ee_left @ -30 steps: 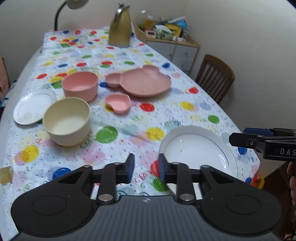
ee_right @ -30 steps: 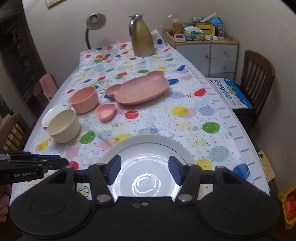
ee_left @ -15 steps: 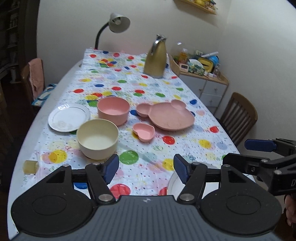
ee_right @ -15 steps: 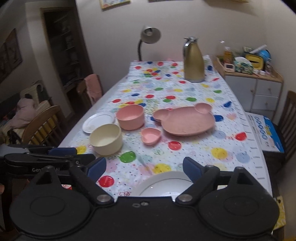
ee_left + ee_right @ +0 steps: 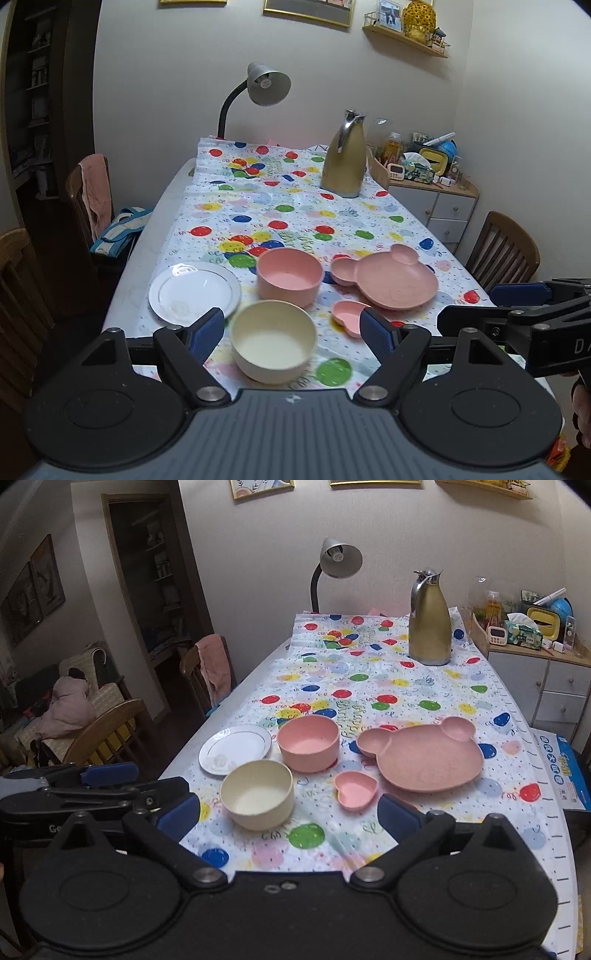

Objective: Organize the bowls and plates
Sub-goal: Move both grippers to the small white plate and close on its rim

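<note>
On the dotted tablecloth stand a cream bowl [image 5: 274,346] [image 5: 257,798], a pink bowl [image 5: 289,277] [image 5: 308,743], a small white plate [image 5: 194,290] [image 5: 235,748], a pink heart dish [image 5: 347,314] [image 5: 355,789] and a pink bear-shaped plate [image 5: 388,280] [image 5: 421,757]. My left gripper [image 5: 293,330] is open and empty, raised above the near table end, with the cream bowl seen between its fingers. My right gripper [image 5: 290,814] is open and empty, also raised at the near end. The large white plate is hidden below both views.
A gold thermos jug [image 5: 345,162] [image 5: 430,618] and a desk lamp [image 5: 264,86] stand at the far end. Wooden chairs stand at the left [image 5: 110,731] and the right [image 5: 504,247]. A cabinet [image 5: 543,675] with clutter stands at the right wall.
Both grippers have risen and tilted up from over the large white plate, which dropped out of view. Both jaws have opened wider.
</note>
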`<state>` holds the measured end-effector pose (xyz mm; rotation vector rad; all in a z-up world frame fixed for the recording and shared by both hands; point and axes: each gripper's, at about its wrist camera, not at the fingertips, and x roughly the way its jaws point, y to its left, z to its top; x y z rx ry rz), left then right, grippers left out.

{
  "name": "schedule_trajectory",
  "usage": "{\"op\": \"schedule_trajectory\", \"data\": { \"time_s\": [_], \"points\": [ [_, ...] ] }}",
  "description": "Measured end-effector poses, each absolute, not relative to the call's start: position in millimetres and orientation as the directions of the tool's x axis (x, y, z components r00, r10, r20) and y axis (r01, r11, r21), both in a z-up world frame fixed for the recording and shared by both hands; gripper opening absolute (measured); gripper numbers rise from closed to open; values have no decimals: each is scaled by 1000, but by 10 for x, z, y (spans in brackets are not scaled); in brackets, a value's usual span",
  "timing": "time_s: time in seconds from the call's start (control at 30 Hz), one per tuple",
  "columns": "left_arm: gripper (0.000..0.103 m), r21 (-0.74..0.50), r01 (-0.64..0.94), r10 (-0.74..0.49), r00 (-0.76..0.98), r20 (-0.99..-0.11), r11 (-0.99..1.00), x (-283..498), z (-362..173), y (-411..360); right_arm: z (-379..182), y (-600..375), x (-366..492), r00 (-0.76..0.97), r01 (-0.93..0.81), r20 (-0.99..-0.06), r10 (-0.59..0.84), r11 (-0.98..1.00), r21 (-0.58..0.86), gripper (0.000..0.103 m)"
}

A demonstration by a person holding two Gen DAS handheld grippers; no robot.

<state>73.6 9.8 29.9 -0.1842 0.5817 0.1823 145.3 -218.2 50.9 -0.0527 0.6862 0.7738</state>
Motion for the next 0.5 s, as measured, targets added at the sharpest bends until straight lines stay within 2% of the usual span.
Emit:
{"op": "schedule_trajectory", "data": {
  "time_s": [0.5],
  "points": [
    [80,-82,-172,86,783,-616,982,1360,-20,1399,349,-804,1886,531,-591,-633,563,782,200,102]
  ]
}}
